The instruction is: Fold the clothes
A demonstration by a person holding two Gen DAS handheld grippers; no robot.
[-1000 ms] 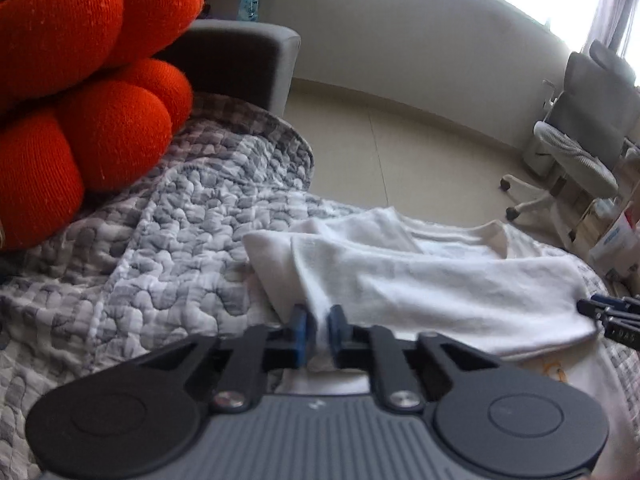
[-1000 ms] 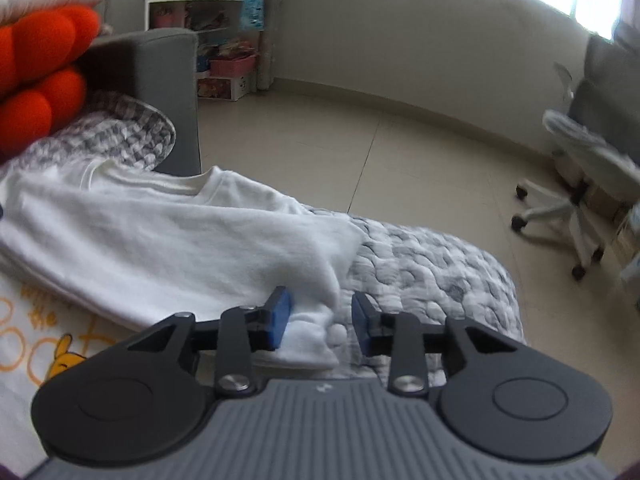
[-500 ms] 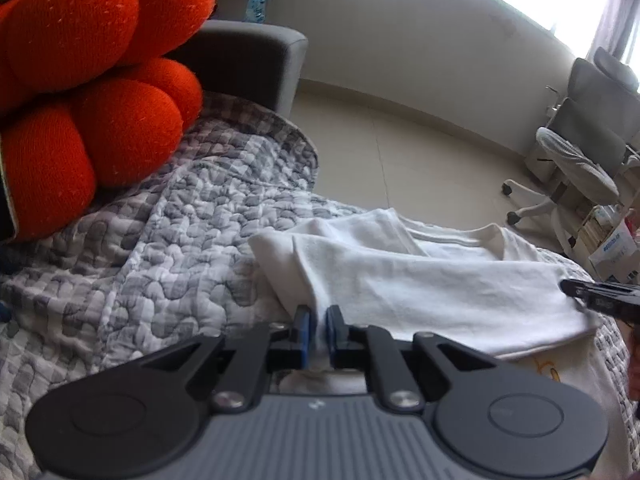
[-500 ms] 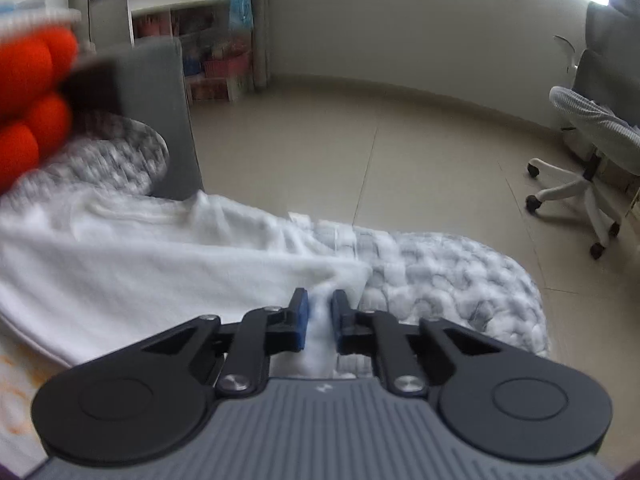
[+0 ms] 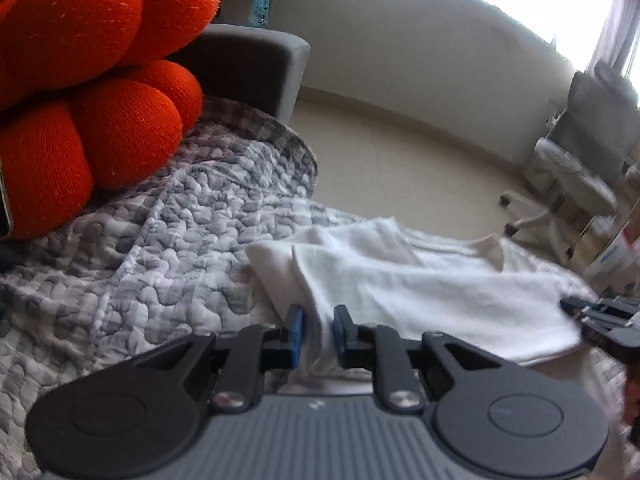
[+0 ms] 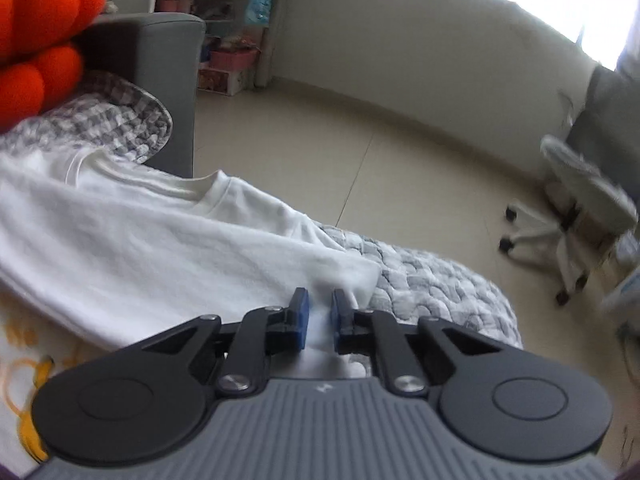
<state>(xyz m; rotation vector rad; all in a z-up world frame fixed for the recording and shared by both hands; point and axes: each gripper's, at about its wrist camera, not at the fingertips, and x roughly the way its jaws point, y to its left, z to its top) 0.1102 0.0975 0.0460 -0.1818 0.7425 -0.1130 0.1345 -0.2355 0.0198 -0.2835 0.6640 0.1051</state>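
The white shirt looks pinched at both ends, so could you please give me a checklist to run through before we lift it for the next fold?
1. Left gripper holds cloth: ok, the white shirt sits between its jaws.
2. Right gripper holds cloth: ok, jaws pinch the shirt's corner.
3. Shirt lies on the grey quilt: ok.
4. Orange cushion off the shirt: ok, it sits apart to the left.
5. Both layers caught in each grip: cannot tell.
6. Fold edge straight: cannot tell, the picture is blurred.
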